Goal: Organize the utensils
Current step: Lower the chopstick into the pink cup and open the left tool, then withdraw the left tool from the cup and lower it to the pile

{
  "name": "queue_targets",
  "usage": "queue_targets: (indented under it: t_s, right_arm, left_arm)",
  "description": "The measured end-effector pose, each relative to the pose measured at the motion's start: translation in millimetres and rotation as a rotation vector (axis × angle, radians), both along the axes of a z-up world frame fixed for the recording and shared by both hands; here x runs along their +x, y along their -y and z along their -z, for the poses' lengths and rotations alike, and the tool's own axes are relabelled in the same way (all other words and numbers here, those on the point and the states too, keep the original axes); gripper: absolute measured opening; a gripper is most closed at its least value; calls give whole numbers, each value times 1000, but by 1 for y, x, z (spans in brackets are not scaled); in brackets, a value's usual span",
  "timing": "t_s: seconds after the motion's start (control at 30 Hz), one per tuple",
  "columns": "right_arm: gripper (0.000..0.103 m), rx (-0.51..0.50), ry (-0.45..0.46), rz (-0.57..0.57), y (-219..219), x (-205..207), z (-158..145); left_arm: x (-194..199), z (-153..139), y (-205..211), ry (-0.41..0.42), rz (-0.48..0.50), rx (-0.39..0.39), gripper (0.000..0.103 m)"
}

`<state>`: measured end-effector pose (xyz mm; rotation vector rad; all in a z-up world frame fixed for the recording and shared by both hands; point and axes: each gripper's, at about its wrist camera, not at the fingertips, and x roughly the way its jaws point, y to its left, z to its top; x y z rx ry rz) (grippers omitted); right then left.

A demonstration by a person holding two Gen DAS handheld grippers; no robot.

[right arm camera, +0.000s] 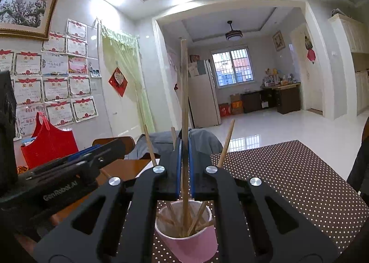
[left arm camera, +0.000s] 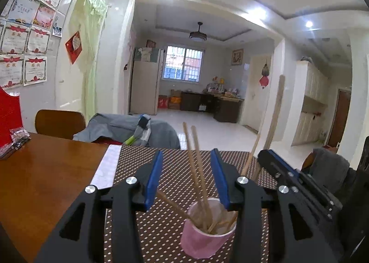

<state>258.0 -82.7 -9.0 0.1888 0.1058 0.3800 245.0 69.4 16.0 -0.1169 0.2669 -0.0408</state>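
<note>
The right gripper (right arm camera: 183,166) has its fingers clamped on one upright chopstick (right arm camera: 184,92), whose lower end stands inside the pink cup (right arm camera: 188,240) just below the fingertips, probably being lowered in to join the others. The left gripper (left arm camera: 188,177) has its fingers apart, straddling two leaning chopsticks (left arm camera: 196,166) without touching them; the cup (left arm camera: 205,237) sits below, toward its right finger, likely ready to be steadied. The cup stands on the dotted mat (left arm camera: 175,163) over the wooden surface (left arm camera: 46,170).
</note>
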Motion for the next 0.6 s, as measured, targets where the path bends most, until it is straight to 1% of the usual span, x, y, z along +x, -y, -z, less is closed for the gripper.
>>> queue_targets:
  t_s: [0.13, 0.3, 0.6]
  right_arm:
    - [6, -22, -15, 11, -2, -2, 3]
    - [6, -48, -28, 19, -7, -7, 3]
    - [7, -66, -21, 36, -9, -22, -7]
  left_arm:
    - [-4, 1, -6, -18, -4, -6, 43]
    - [-14, -1, -6, -19, 8, 4, 43]
    - [-31, -6, -6, -14, 19, 19, 43]
